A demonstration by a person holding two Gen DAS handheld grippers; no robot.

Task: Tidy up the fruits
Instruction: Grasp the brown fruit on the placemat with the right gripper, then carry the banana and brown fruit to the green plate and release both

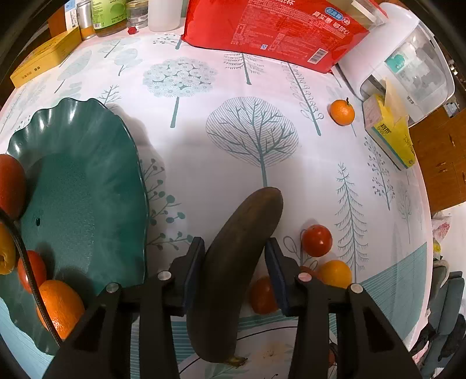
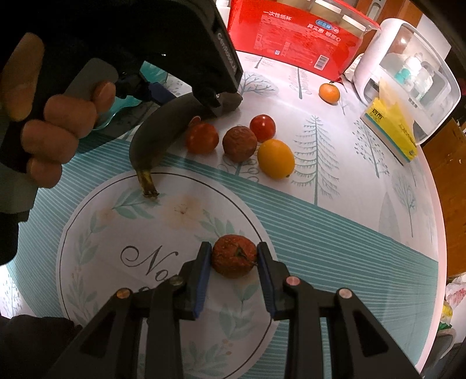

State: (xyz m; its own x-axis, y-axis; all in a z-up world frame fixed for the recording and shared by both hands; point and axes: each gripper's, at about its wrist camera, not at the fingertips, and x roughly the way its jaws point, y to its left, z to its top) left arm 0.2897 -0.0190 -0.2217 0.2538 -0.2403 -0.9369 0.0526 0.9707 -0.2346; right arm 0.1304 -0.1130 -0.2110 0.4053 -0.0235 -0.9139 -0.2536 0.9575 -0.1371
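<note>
My left gripper is around a dark overripe banana; the left pad touches it, a small gap shows at the right pad. The banana rests on the table with its stem down. A green wavy plate to its left holds oranges and red fruit. My right gripper is shut on a wrinkled red fruit on the tablecloth. Two tomatoes, a brown shrivelled fruit and a yellow fruit lie in a cluster. A small orange lies farther back.
A red package and jars stand at the back. A white appliance and a yellow tissue pack are at the right. A yellow box is at the left. The table edge curves along the right.
</note>
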